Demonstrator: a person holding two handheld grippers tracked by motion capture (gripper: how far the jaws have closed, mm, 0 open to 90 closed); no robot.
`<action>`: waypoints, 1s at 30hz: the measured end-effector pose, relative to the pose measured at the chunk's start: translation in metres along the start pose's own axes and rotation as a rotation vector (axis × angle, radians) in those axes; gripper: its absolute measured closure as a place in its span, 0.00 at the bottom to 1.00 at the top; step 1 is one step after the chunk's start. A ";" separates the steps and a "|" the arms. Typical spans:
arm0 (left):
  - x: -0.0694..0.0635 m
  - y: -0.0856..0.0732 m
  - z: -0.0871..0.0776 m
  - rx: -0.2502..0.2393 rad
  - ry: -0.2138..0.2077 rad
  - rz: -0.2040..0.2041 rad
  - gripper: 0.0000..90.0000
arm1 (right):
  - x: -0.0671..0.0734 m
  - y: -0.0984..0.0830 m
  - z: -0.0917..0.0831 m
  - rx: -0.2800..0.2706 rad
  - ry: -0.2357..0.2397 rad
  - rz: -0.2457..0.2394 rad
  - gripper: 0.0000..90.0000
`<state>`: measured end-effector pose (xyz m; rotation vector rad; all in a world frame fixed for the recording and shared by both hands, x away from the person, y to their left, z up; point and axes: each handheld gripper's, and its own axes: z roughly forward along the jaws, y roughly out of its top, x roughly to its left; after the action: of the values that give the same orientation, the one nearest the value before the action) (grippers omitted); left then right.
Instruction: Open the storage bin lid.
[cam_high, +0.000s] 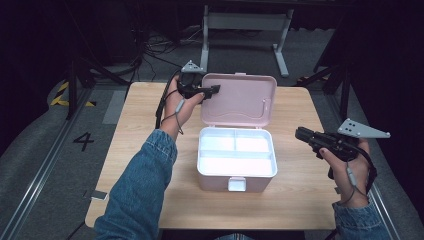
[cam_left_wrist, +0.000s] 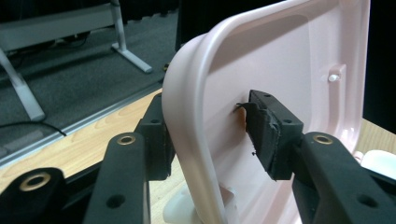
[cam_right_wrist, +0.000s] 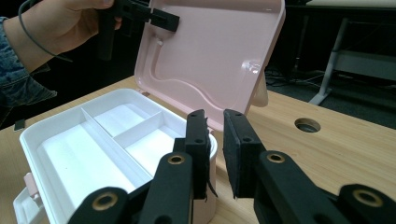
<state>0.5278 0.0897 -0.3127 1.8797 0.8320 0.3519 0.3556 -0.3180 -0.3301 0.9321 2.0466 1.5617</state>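
Note:
A pink box (cam_high: 215, 176) with a white divided inside stands open mid-table, its compartments bare. The pink lid (cam_high: 245, 100) stands upright at the back. My left gripper (cam_high: 216, 90) is at the lid's upper left edge. In the left gripper view its jaws (cam_left_wrist: 210, 133) straddle that lid edge (cam_left_wrist: 187, 116), one behind and one in front, and the front pad (cam_left_wrist: 268, 133) stands slightly off the plastic. My right gripper (cam_high: 299, 134) hovers right of the box, pointing at it. Its pads (cam_right_wrist: 215, 144) are a narrow gap apart with nothing between. The lid (cam_right_wrist: 210, 56) and the left gripper (cam_right_wrist: 163, 18) also appear in the right gripper view.
The wooden table (cam_high: 300, 200) has bare room on both sides of the box and a round cable hole (cam_right_wrist: 307, 124) on the right. A small dark tag (cam_high: 98, 195) lies at the front left edge. A white desk frame (cam_high: 245, 22) stands on the floor behind.

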 end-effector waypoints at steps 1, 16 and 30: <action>0.001 0.000 0.002 0.006 -0.002 -0.007 0.58 | 0.000 0.000 0.000 0.002 -0.001 0.000 0.90; 0.016 -0.010 0.027 0.032 -0.007 -0.079 0.50 | 0.000 -0.002 0.005 0.011 0.011 0.000 0.89; 0.024 -0.019 0.041 0.073 -0.018 -0.093 0.43 | -0.003 -0.004 0.008 0.019 0.013 0.011 0.88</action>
<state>0.5612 0.0828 -0.3506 1.9013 0.9273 0.2495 0.3616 -0.3155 -0.3367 0.9438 2.0723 1.5597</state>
